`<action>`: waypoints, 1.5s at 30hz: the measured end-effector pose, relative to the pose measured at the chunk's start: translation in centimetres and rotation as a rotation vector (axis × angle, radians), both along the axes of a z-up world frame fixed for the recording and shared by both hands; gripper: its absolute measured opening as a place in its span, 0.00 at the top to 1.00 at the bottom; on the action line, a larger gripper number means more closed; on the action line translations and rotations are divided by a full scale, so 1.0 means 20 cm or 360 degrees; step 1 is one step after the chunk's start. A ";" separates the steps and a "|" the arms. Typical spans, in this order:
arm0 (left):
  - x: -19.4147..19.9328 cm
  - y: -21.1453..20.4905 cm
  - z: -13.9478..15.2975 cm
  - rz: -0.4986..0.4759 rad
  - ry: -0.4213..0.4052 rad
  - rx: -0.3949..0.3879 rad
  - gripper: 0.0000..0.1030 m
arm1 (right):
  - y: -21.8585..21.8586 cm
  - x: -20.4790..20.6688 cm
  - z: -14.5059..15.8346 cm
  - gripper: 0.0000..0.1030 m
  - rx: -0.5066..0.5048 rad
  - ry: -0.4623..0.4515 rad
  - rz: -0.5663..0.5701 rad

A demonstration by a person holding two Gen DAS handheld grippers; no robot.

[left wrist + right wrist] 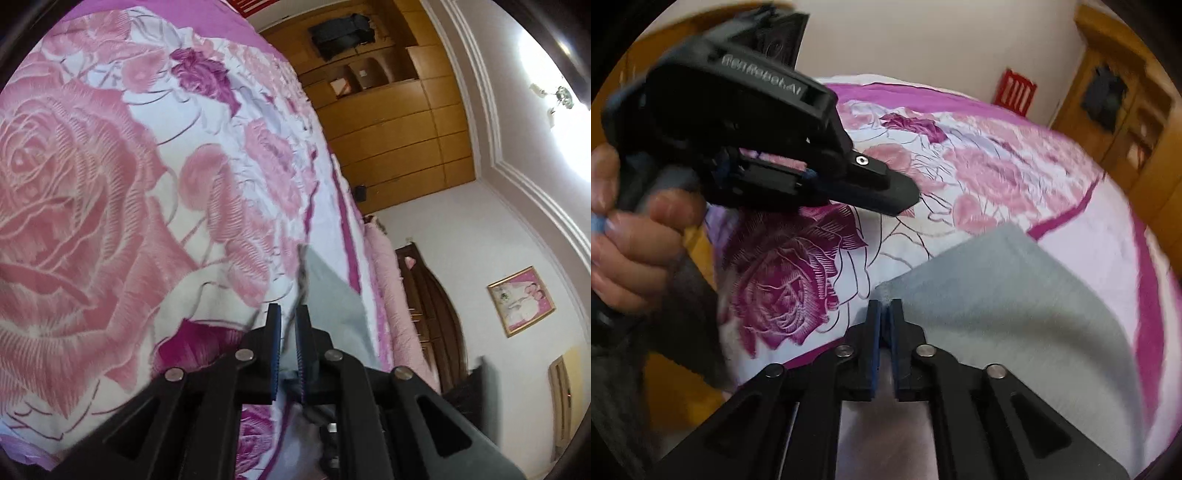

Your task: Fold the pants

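Note:
The grey pants hang as a lifted sheet of cloth over the rose-print bedspread. My right gripper is shut on a corner of the pants. My left gripper is nearly closed on the pants' edge, with the cloth running between its pads. In the right wrist view the left gripper appears at upper left, held by a hand, above the bedspread and apart from the grey cloth seen there.
The bedspread covers the whole bed. A wooden wardrobe stands beyond the bed, with a dark wooden door and a framed picture on the wall. A red item hangs on the far wall.

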State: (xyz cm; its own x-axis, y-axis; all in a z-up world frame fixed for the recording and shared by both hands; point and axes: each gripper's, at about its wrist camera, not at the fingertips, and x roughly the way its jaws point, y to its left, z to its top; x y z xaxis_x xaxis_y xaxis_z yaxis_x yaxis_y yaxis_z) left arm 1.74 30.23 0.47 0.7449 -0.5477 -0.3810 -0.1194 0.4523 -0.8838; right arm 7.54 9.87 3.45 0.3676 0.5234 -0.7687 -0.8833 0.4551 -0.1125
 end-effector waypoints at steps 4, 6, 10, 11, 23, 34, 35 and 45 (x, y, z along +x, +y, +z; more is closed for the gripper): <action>0.06 -0.08 0.07 -0.0090 -0.0083 0.0026 0.94 | -0.25 -0.04 0.10 0.74 0.0101 0.0065 -0.0154; 0.12 -0.16 0.14 -0.0169 -0.0118 0.0171 0.94 | -0.46 -0.14 0.12 0.68 0.0127 -0.0074 -0.0256; 0.24 -0.36 0.21 -0.0450 -0.0082 0.0374 0.94 | -0.86 -0.23 0.06 0.63 -0.0024 -0.0245 -0.0606; 0.26 -0.42 0.21 -0.0527 -0.0010 0.0485 0.94 | -0.94 -0.24 0.04 0.57 -0.0042 -0.0250 -0.0675; 0.23 -0.50 0.07 -0.0611 0.0246 0.0789 0.98 | -1.15 -0.27 -0.08 0.83 -0.0257 -0.0251 -0.0699; 0.21 -0.44 0.09 -0.0476 0.0265 0.0821 0.98 | -1.31 -0.29 -0.05 0.98 -0.0314 -0.0338 -0.1071; 0.21 -0.44 0.09 -0.0473 0.0264 0.0827 0.98 | -1.32 -0.31 -0.05 0.98 -0.0306 -0.0321 -0.1071; 0.22 -0.46 0.08 -0.0429 0.0284 0.0771 0.98 | -1.49 -0.42 0.00 0.45 0.0135 -0.0045 -0.1151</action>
State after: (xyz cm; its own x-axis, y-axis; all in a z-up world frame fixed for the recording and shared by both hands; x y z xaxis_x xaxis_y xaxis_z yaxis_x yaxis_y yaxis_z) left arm 6.06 21.12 2.09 0.5044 -0.4410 -0.7424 -0.0720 0.8352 -0.5452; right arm -0.88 -19.87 3.41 0.6630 0.1996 -0.7215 -0.3557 0.9320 -0.0691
